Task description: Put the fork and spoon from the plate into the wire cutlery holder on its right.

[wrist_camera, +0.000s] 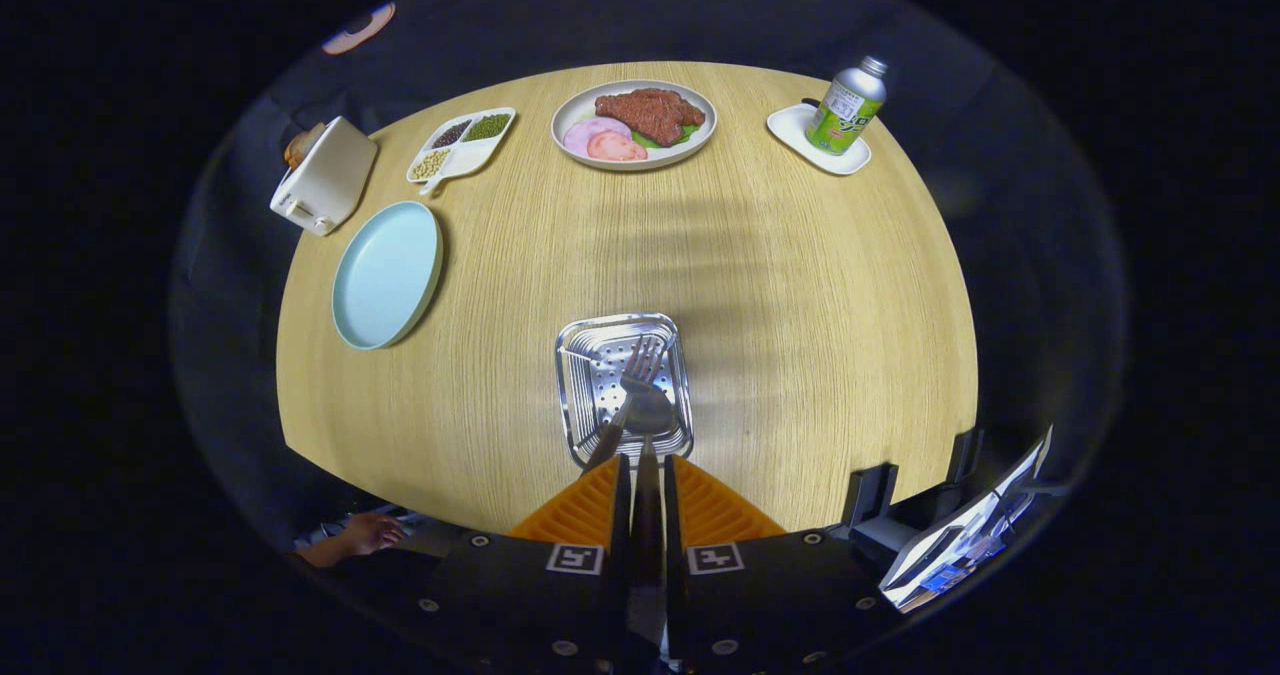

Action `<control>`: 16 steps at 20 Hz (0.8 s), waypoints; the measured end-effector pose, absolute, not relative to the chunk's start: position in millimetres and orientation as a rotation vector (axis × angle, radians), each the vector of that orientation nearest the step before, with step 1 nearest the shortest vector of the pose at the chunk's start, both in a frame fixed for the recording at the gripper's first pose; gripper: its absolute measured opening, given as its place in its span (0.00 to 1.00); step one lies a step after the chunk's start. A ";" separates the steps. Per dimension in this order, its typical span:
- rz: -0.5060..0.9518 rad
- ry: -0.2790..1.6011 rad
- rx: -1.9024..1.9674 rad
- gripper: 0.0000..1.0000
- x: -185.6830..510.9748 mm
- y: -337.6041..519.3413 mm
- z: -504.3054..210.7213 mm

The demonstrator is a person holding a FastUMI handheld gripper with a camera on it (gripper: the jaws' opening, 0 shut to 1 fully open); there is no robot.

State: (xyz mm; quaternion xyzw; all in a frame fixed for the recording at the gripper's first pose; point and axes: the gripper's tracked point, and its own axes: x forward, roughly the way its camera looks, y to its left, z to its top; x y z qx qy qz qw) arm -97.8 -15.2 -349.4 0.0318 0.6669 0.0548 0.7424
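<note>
Your gripper (646, 467) hangs over the near edge of the round wooden table (800, 285), and its two orange fingers (585, 510) stand almost together, with only a narrow slot between them. In that slot a thin dark handle runs straight forward; it looks like the handle of the spoon (648, 425), and both fingers seem to press on it, so you hold it there. The bowl of the spoon lies just ahead of the fingertips, over the near side of a square perforated metal tray (575, 395). The fork (632, 380) is in the same tray, tines pointing away from you, and its handle comes back at a slant toward your left finger and passes just beside the spoon. I cannot tell if the fork touches the finger. Well beyond the tray, to the left, you see an empty light blue plate (387, 273), a white toaster (323, 177) and a divided dish with beans (461, 143). At the far edge stands a plate with meat (634, 123), and to its right a green bottle (846, 107) on a small white tray (795, 127). A hand (372, 533) rests below the table edge on the left.
</note>
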 end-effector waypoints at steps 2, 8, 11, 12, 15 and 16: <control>0.122 1.414 0.101 0.18 -85.2 -15.1 -341.5; 0.150 0.973 0.163 0.43 -0.5 -14.1 -268.3; 0.137 0.698 0.153 0.60 36.5 -21.2 -204.3; 0.130 0.623 0.161 0.62 43.2 -23.4 -184.4; 0.080 0.473 0.176 0.75 56.7 -38.6 -141.6; 0.068 0.424 0.170 0.76 62.2 -43.1 -126.7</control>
